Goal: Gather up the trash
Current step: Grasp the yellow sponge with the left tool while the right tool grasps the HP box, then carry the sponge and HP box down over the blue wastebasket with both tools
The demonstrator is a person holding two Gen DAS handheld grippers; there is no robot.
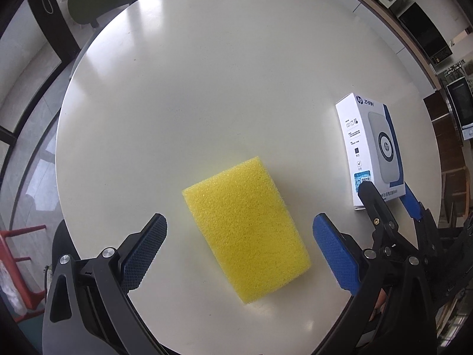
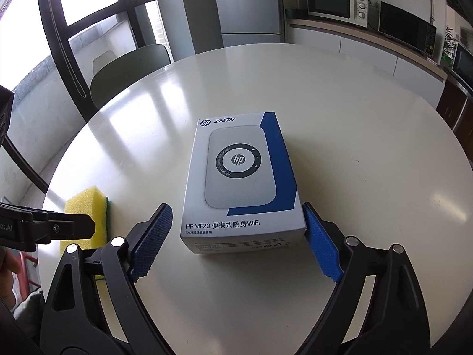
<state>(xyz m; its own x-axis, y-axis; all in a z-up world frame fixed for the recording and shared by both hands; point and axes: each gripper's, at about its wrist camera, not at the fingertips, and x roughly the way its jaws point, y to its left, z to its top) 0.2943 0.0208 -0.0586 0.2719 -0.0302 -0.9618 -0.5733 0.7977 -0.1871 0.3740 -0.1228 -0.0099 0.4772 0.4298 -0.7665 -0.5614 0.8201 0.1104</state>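
A yellow sponge (image 1: 245, 230) lies flat on the round white table (image 1: 207, 88). My left gripper (image 1: 240, 219) points down over it, open, with a finger on each side and a gap to both. To the right lies a white and blue HP box (image 2: 239, 177). My right gripper (image 2: 236, 210) is open around the box's near end: the right pad is at the box's corner, the left pad stands clear of it. In the right wrist view the sponge (image 2: 85, 204) shows a green side, partly behind one of the left gripper's fingers (image 2: 74, 225). The box (image 1: 369, 148) also appears in the left wrist view.
A green chair (image 2: 127, 68) stands at the table's far side. A red frame (image 1: 17, 251) is on the floor to the left. Two microwaves (image 2: 334, 3) sit on a counter behind. The table's edge runs close under both grippers.
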